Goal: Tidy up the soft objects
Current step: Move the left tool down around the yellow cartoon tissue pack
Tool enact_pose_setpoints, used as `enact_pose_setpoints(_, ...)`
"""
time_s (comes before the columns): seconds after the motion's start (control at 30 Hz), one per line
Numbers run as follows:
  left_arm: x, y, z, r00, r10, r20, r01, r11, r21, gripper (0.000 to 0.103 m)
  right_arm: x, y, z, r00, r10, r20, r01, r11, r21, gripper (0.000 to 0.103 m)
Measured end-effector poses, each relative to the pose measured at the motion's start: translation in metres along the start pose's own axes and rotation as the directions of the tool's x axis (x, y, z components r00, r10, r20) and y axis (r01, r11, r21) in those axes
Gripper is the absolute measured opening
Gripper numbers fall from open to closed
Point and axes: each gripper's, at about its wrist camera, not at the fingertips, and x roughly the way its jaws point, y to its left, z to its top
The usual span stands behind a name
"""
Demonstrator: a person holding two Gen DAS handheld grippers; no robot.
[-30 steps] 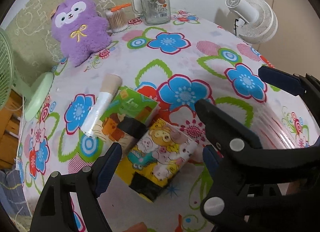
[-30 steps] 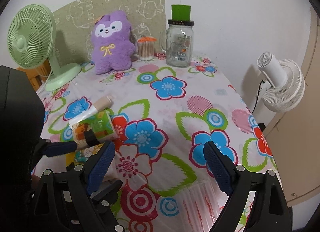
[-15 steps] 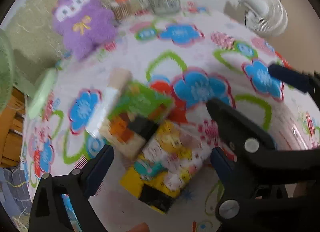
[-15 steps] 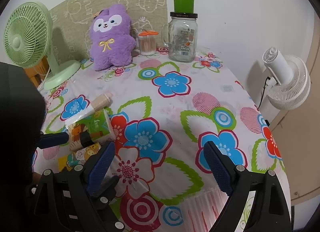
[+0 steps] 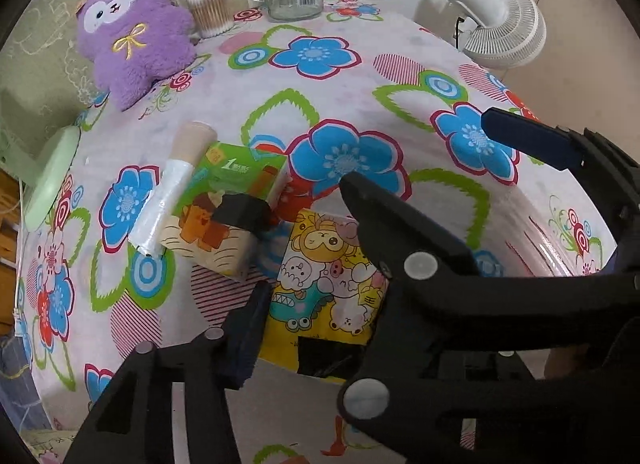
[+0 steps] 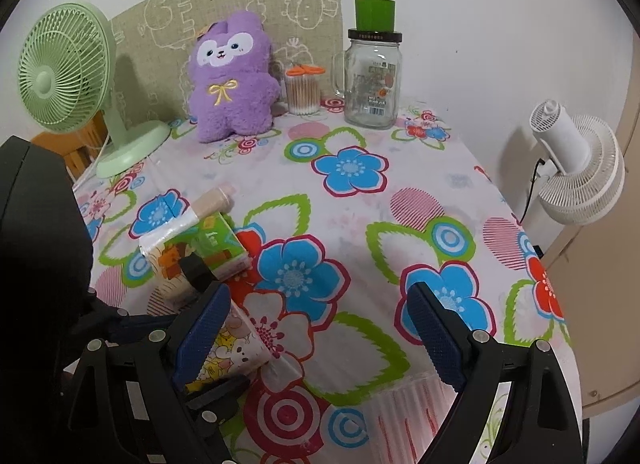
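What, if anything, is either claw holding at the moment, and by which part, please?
Nothing is held. The left claw straddles the yellow cartoon tissue pack with its jaws open; the right claw is open and empty.

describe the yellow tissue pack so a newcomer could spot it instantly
On the floral tablecloth, look at the near edge, far from the purple plush by the wall. Two tissue packs lie there; the yellow tissue pack is the nearer one, printed with cartoon animals, whereas the green tissue pack is farther back.

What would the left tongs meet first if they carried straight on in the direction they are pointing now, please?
Most likely the yellow cartoon tissue pack, which already lies between the open left tongs. Beyond it sits the green tissue pack, though depth is hard to judge through the fisheye.
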Motion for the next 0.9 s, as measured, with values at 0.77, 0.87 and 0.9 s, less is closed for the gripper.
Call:
enact_pose_setpoints(0.77,-0.043,0.034,-0.03,0.988,0.12,0.097,-0.086,0.952,-0.295,0.048,-0.018,0.034,0.015,0.995,0.093,0.031,-0.088,0.988,-0.129,0.092)
enact_pose_setpoints(0.87,-0.047,0.045,-0.036,0.981,0.164,0.099,-0.116,0.921,-0.373,0.047,-0.018,0.048,0.021,0.992,0.126,0.021,-0.12,0.976,-0.183,0.092)
enact_pose_setpoints(0.9,-0.049,0.047,-0.038,0.98,0.172,0.1,-0.12,0.912,-0.393,0.048,-0.017,0.052,0.022,0.991,0.134,0.019,-0.127,0.971,-0.2,0.092)
